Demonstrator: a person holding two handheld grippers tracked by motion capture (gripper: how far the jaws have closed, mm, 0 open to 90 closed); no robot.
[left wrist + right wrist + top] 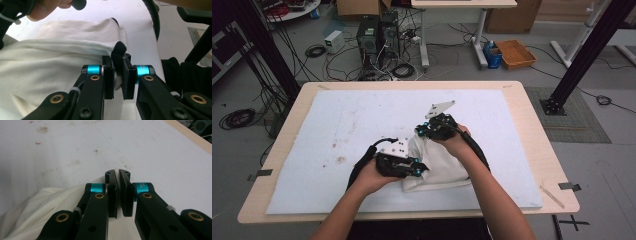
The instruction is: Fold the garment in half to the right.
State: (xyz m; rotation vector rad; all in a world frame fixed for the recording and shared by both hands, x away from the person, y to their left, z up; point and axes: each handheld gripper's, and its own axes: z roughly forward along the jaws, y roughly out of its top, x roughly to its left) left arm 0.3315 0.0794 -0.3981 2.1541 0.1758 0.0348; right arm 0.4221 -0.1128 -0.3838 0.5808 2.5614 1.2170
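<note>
White garment point(437, 167), heaped near the front middle of the foam-covered table point(362, 115), looks light, soft and floppy, best taken at its edges, where left gripper point(117, 75) and right gripper point(119, 195) each pinch a fold.

The high view looks forward and down from above the person's side of the pale wooden bench point(532, 150). Each claw camera rides close, looking along its black jaws. All three views share the crumpled white cloth point(439, 167) point(50, 62) point(37, 207).
</note>
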